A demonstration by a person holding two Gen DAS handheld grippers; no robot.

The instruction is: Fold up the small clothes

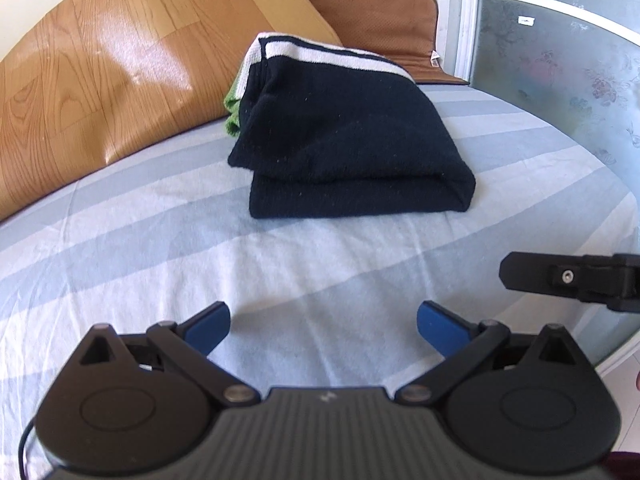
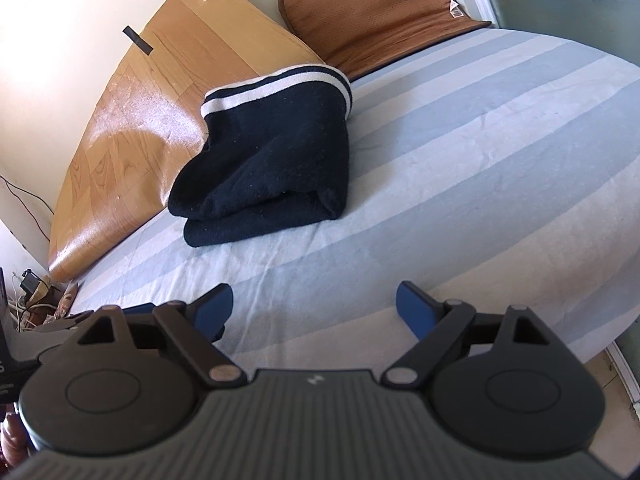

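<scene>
1. the dark navy garment lies folded in a thick bundle on the striped bed sheet, toward the far left of the bed, its white-striped band at the far end; a bit of green fabric peeks out at its left side.
2. it looks already folded, the fold edge facing near, so it sits as a finished piece set aside.
3. the left gripper is spread wide, holding nothing, hanging over bare sheet well near of the garment.
4. the right gripper is likewise spread and empty, to the right of the left one.
5. a wood-patterned board leans just left of the bundle, and a brown mat stands behind it, so room is tight there.
6. open sheet lies near and to the right; the bed's right edge falls away by the frosted glass door.
</scene>
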